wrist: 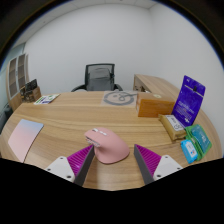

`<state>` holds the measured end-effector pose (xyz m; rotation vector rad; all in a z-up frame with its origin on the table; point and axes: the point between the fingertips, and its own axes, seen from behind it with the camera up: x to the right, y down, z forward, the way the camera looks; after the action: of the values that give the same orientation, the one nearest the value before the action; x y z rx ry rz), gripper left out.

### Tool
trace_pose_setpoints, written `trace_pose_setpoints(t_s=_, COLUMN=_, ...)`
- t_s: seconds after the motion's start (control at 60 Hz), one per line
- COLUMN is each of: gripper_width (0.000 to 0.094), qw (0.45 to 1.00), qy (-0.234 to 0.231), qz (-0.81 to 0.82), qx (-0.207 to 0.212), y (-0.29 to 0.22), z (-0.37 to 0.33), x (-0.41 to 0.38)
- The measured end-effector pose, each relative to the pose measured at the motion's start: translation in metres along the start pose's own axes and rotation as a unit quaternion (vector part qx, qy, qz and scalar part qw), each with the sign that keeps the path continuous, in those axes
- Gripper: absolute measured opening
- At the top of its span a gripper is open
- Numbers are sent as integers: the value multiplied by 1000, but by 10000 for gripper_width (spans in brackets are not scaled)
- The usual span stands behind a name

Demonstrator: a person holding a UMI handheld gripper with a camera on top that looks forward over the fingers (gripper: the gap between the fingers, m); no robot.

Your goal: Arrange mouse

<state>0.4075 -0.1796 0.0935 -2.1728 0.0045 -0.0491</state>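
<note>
A pink computer mouse [107, 144] lies on the wooden table [90, 115], just ahead of my fingers and partly between their tips. My gripper [113, 160] is open. Its left purple pad [76, 161] and right purple pad [150, 158] stand at either side of the mouse's near end, with a gap on the right side. The mouse rests on the table by itself. A pale pink mouse mat [24, 138] lies on the table to the left of the fingers.
A cardboard box [155, 104] and a purple package [188, 99] stand at the right, with small boxes [196, 142] near the right edge. A coiled cable [117, 99] lies further back. An office chair [99, 76] stands beyond the table.
</note>
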Motion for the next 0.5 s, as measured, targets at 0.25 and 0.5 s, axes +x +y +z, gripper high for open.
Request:
trace_pose_setpoints(t_s=0.25, gripper_width=833, qw=1000, qy=-6, qz=4, qx=-5, y=-11, z=36, x=4)
trace_pose_setpoints(t_s=0.5, gripper_width=827, qw=1000, qy=19, qz=15, qx=-6, y=-21, z=51, x=14)
